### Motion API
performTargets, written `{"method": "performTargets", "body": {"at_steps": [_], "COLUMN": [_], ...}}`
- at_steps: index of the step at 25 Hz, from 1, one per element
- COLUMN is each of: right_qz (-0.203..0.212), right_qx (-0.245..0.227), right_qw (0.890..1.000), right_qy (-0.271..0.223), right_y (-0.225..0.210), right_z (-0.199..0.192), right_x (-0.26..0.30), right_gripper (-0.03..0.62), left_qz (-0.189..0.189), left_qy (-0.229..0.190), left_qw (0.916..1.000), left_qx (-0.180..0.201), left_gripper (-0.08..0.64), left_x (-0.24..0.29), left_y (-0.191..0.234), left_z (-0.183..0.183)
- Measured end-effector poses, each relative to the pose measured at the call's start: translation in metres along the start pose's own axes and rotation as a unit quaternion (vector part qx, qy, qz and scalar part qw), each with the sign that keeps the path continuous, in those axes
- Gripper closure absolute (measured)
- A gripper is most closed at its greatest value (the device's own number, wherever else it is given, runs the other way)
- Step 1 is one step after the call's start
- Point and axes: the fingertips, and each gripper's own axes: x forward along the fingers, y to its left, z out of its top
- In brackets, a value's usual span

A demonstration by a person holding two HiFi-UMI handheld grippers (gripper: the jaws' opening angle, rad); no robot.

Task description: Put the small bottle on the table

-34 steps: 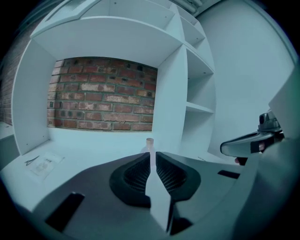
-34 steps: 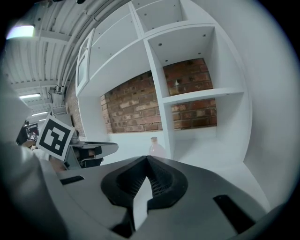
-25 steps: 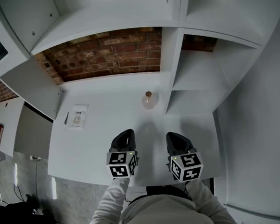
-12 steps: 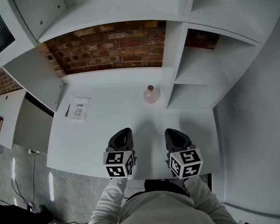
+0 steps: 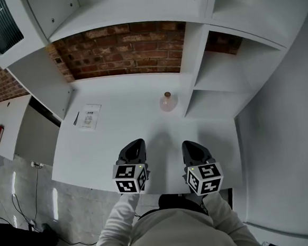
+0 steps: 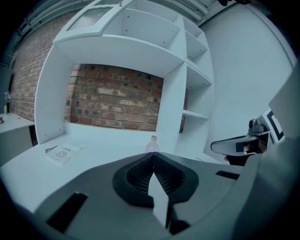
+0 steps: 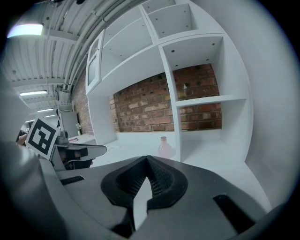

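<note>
A small pinkish round-bellied bottle (image 5: 168, 101) with a brown cap stands upright on the white table (image 5: 117, 133), close to the shelf unit's upright panel. It also shows far ahead in the left gripper view as the bottle (image 6: 153, 144) and in the right gripper view as the bottle (image 7: 164, 147). My left gripper (image 5: 135, 146) and right gripper (image 5: 191, 145) hover side by side over the table's near edge, well short of the bottle. Both are shut with nothing between the jaws.
A white shelf unit (image 5: 222, 77) with open compartments stands at the right. A brick wall (image 5: 121, 48) closes the back. A paper leaflet (image 5: 89, 116) lies on the table at the left. An overhead shelf (image 5: 129, 7) spans above.
The head view has shifted slightly, so the table and bottle sit a little higher in frame. Both grippers keep the same place relative to the table edge.
</note>
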Motion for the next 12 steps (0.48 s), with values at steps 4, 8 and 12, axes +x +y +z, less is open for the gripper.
{"method": "performTargets", "body": {"at_steps": [4,8,12], "right_qz": [-0.001,-0.002,-0.003], "right_qx": [-0.004,-0.004,-0.004], "right_qw": [1.0,1.0,1.0], "right_qy": [0.0,0.001,0.002], "right_y": [0.0022,0.0028,0.0037], "right_z": [-0.0002,-0.0027,-0.0046], "right_x": [-0.003,-0.0039,-0.0051], "right_gripper": [0.565,0.565,0.565], "left_qz": [-0.004,0.0,0.001], "left_qy": [0.0,-0.006,-0.004], "left_qw": [1.0,1.0,1.0], "left_qx": [0.0,-0.001,0.001], "left_gripper": [0.541,0.541,0.541], "left_x": [-0.0036,-0.0052,-0.0071], "left_y": [-0.0025,-0.0002,0.002], "left_z": [-0.0003,-0.0017,-0.0036]}}
